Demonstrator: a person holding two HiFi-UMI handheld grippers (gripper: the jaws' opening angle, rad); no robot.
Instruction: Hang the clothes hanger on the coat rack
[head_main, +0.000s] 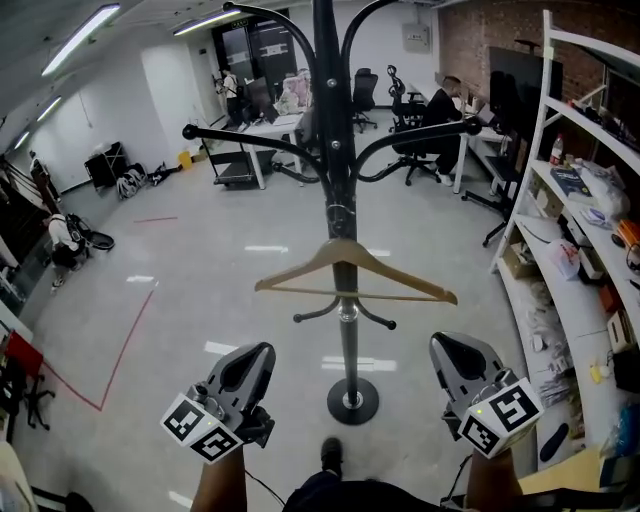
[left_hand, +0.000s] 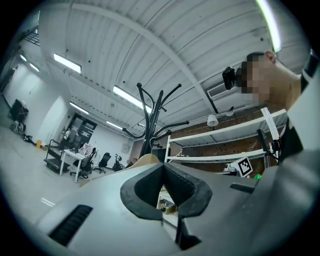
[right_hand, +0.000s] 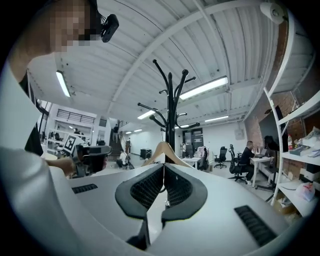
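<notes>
Already the hanger (head_main: 343, 248) hangs on the rack (head_main: 333, 120); it looks light, stiff wood, best taken at the neck. Left gripper (head_main: 250, 362) and right gripper (head_main: 455, 358) are closed, empty.

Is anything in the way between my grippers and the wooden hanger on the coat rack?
Nothing visible. The hanger hangs on the coat rack, with only open air between it and the left gripper and right gripper, both shut and empty.

Shelf (head_main: 545, 150): white, cluttered, at 3 o'clock
Desk (head_main: 272, 126): white, far off, at 11 o'clock
Seated person (head_main: 440, 105): far off, at 1 o'clock
Red tape (head_main: 125, 345): on floor, at 8 o'clock
Ceiling light (head_main: 80, 38): lit, at 10 o'clock
</notes>
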